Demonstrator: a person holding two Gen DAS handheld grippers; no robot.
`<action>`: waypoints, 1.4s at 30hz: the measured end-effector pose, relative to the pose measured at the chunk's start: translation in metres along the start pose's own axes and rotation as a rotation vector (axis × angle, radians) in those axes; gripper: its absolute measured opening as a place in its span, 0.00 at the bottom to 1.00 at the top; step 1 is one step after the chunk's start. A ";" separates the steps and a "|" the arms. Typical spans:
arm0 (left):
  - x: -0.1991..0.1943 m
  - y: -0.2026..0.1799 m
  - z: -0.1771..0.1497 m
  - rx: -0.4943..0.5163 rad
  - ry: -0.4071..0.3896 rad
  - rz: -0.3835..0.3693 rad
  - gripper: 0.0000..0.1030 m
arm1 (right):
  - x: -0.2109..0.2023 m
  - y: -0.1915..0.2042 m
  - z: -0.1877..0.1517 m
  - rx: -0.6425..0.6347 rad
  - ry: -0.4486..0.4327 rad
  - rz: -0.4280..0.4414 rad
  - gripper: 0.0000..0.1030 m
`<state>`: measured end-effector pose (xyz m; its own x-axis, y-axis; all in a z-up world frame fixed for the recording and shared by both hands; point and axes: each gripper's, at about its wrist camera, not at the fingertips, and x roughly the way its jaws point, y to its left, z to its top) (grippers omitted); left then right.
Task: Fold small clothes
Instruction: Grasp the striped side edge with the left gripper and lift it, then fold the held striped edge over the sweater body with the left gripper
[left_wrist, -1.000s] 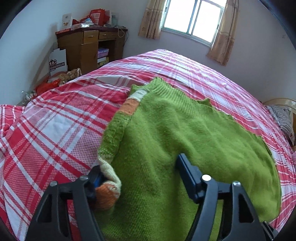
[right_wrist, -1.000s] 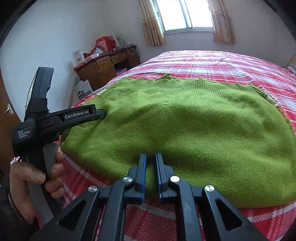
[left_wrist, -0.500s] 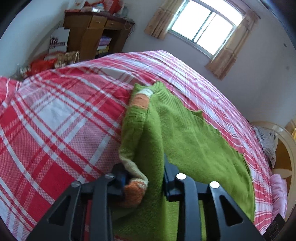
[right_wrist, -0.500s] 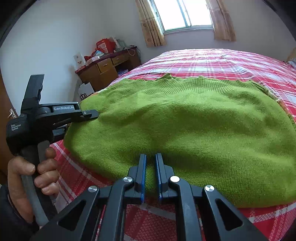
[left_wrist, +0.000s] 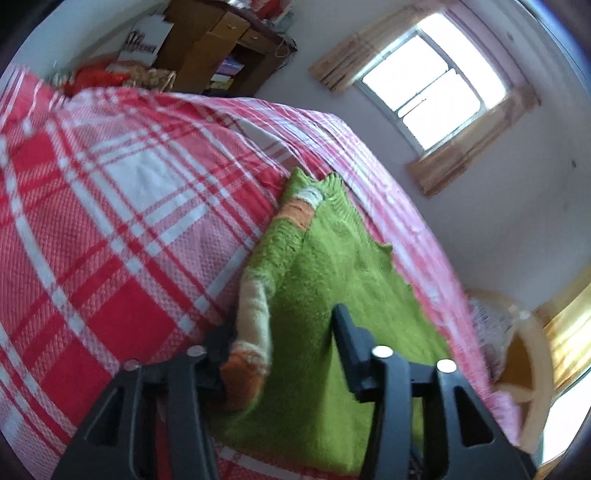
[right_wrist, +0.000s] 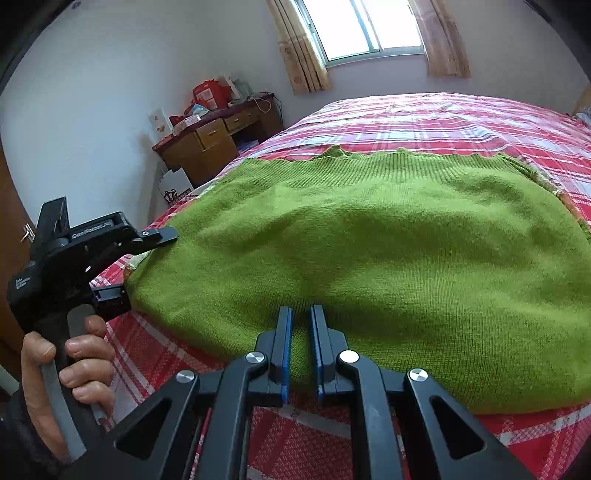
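Bedspread (right_wrist: 443, 122) carries sweater (right_wrist: 369, 240); left claw (left_wrist: 284, 332) tilted, clamping its sleeve, right claw (right_wrist: 300, 321) clamping its hem.

Home bedroom. Big bed (right_wrist: 424, 122) with red-white plaid cover fills the room; curtained window (right_wrist: 364, 29) on the wall beyond the bed, cluttered wooden desk (right_wrist: 218, 138) with drawers just beside the bed's far-left corner.

Left tool (left_wrist: 284, 343) gripping (tilted), right tool (right_wrist: 301, 325) clamped
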<state>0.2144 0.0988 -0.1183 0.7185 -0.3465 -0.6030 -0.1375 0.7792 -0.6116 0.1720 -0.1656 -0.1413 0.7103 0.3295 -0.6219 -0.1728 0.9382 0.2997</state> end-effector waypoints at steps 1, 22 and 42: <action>0.001 -0.002 0.001 0.006 0.008 0.007 0.29 | 0.000 0.000 0.000 0.000 0.000 0.001 0.10; -0.041 0.025 -0.038 -0.100 0.018 -0.090 0.79 | 0.000 -0.003 -0.001 0.012 -0.001 0.018 0.10; 0.008 0.002 -0.001 -0.077 -0.067 0.007 0.42 | 0.014 0.023 0.020 -0.017 0.016 0.023 0.10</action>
<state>0.2192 0.0977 -0.1246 0.7609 -0.3033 -0.5736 -0.1930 0.7382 -0.6464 0.1917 -0.1420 -0.1282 0.6951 0.3528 -0.6264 -0.2010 0.9319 0.3019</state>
